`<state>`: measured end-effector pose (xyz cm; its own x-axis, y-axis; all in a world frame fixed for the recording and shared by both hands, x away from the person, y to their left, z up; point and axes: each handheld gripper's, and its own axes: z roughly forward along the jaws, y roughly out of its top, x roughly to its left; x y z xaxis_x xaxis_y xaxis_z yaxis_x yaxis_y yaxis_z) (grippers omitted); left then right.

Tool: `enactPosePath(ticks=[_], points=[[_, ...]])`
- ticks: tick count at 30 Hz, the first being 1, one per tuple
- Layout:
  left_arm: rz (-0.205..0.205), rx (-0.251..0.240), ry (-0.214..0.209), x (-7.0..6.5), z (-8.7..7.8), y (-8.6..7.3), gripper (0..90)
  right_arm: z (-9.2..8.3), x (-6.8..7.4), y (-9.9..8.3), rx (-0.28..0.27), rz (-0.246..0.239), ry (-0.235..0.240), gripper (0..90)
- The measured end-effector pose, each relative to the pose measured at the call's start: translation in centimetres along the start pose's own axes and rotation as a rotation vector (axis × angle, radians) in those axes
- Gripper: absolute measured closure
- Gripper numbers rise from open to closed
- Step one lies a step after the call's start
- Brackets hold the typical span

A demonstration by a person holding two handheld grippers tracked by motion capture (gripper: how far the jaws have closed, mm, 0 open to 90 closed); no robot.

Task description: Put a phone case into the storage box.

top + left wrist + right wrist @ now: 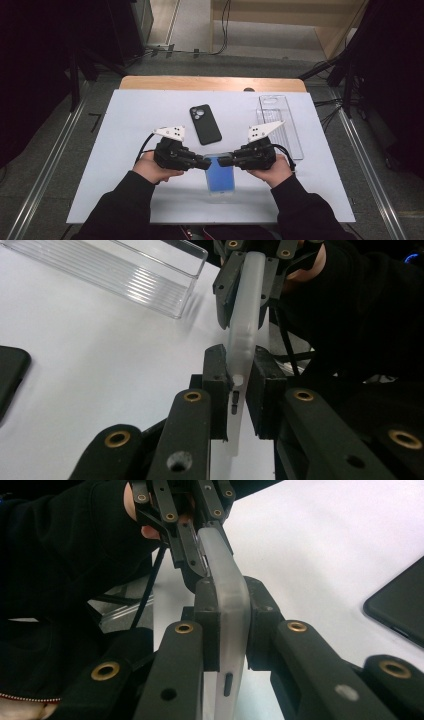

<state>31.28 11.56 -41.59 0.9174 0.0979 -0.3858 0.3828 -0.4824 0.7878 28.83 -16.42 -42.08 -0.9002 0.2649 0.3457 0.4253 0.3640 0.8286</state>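
Phone (pixel 220 176) in a frosted clear case sits at the near centre of the white table (pixel 125 150), blue screen up, long axis running near-to-far. The far end is lifted between the two grippers, the near end toward the person. Left gripper (pixel 206 163) comes in from the left and pinches the phone's left edge. Right gripper (pixel 223 161) comes in from the right and is clamped on the right edge. The tips almost meet over the far end. Black phone case (pixel 205 124) lies farther back, clear tray (pixel 280 125) at far right.
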Motion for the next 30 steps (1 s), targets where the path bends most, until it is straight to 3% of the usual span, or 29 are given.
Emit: enactPosePath(ticks=[2,4,9,16,21,26,30], points=[[0.023,-0.009,0.023,-0.2,-0.1,0.0,81.0,0.0,-0.1,0.0,-0.003,0.0,0.004,77.3],[0.027,-0.011,0.004,-0.3,-0.2,0.1,81.3,0.0,-0.1,0.0,-0.009,-0.002,0.004,77.3],[0.021,0.001,0.009,-0.5,-0.2,0.2,81.8,-0.1,-0.1,0.0,-0.011,0.012,0.022,75.5],[-0.016,0.022,0.03,-0.3,-0.4,0.2,81.9,-0.6,-0.1,0.0,-0.045,0.025,-0.016,52.2],[-0.031,-0.008,0.058,-0.4,-0.8,0.2,81.8,-1.0,0.1,-0.1,-0.06,0.022,-0.064,35.6],[-0.057,-0.018,0.087,-0.3,-1.3,0.4,81.8,-1.3,0.3,-0.2,-0.071,0.066,-0.104,25.2],[-0.093,-0.011,0.126,-0.2,-1.5,0.4,81.8,-1.3,0.5,-0.4,-0.071,0.063,-0.142,17.5]])
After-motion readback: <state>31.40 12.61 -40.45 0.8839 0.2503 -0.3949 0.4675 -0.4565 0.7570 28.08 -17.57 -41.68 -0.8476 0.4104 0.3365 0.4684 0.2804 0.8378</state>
